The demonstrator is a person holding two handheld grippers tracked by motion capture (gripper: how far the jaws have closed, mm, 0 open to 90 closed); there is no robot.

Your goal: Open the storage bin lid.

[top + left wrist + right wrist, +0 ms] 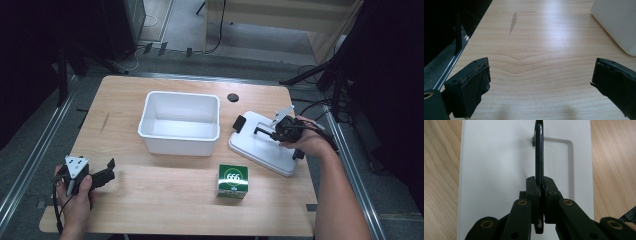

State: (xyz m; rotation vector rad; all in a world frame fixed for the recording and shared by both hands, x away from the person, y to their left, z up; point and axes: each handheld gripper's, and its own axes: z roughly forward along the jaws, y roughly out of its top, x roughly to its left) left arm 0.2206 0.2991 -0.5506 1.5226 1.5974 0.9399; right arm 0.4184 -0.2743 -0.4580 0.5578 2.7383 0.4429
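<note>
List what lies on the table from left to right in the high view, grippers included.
Left gripper → white tub → green box → white lid → right gripper, shut on the lid's black handle.

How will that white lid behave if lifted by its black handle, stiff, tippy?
The white lid looks like rigid moulded plastic, so probably stiff, not floppy. The right gripper is shut on the thin black handle, so the broad flat lid may swing or tilt. It likely weighs little for its size.
</note>
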